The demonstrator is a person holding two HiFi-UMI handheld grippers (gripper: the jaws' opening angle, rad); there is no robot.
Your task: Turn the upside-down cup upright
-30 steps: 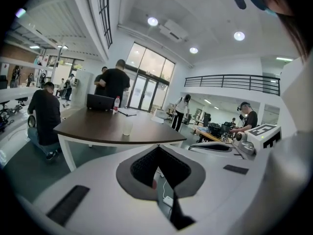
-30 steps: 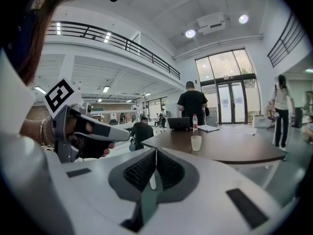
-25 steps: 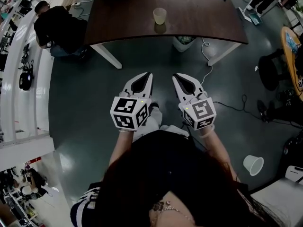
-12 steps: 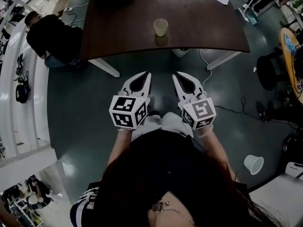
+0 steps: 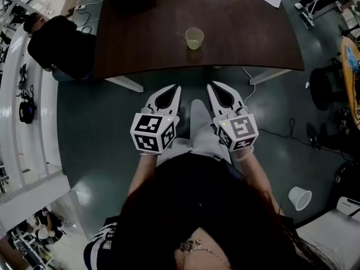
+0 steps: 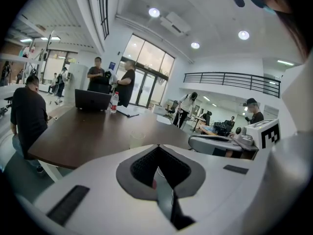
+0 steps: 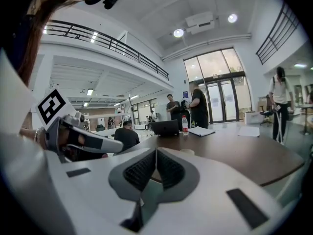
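Your left gripper (image 5: 176,89) and right gripper (image 5: 210,86) are side by side, each with its jaws closed together on nothing. The cup (image 5: 194,38) stands on the table (image 5: 140,44) at 12 o'clock from them, near the table's front edge and well apart from both grippers.

1. cup (image 5: 194,38): pale, translucent yellowish.
2. table (image 5: 140,38): dark brown.
3. left gripper (image 5: 178,87), right gripper (image 5: 210,85): white shells, grey jaw linings, black-and-white square markers on cubes.
4. floor (image 5: 95,128): dark grey-green.
5. second cup (image 5: 300,197): white.
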